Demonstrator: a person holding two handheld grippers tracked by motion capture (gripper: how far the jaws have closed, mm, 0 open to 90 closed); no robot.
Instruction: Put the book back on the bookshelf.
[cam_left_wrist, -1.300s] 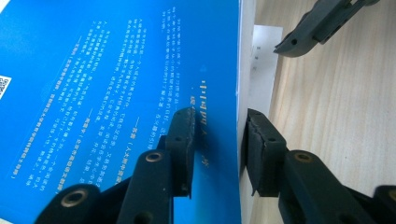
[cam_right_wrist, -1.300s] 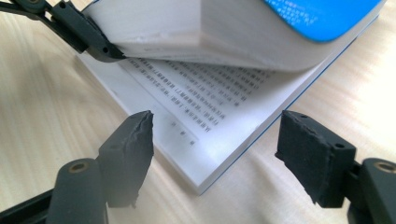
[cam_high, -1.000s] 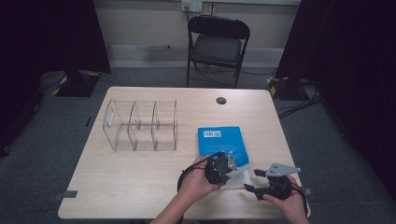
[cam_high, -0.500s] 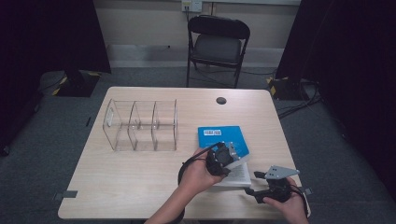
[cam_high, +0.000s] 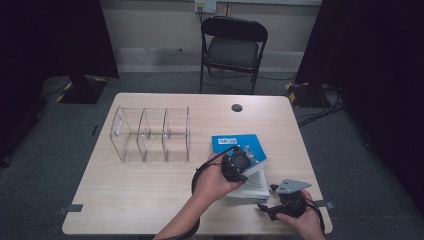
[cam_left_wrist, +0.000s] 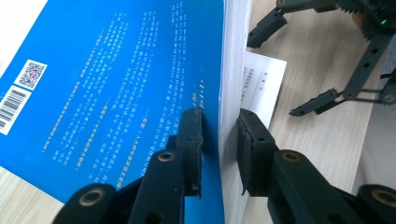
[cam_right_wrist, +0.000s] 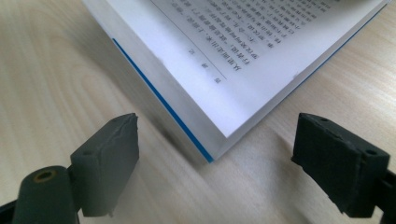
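Note:
A blue-covered book (cam_high: 227, 142) lies at the table's front right, partly opened. My left gripper (cam_high: 236, 162) is shut on the book's blue cover (cam_left_wrist: 116, 84) together with a wad of pages (cam_left_wrist: 232, 79), holding them up off the rest. In the left gripper view my left gripper (cam_left_wrist: 219, 123) has one jaw on the cover and the other on the page block. The printed pages (cam_right_wrist: 243, 32) lie open below. My right gripper (cam_high: 274, 206) stands open near the front edge, and the book's lower corner (cam_right_wrist: 219, 144) sits just ahead of its jaws (cam_right_wrist: 217, 135).
A clear three-compartment organizer (cam_high: 150, 132) stands at the left middle of the table (cam_high: 125, 200). A small black round cap (cam_high: 236, 107) sits near the far edge. A black folding chair (cam_high: 232, 47) stands behind the table.
My left gripper has moved away from the front edge, raising the blue cover and pages with it. The right gripper has stayed almost still.

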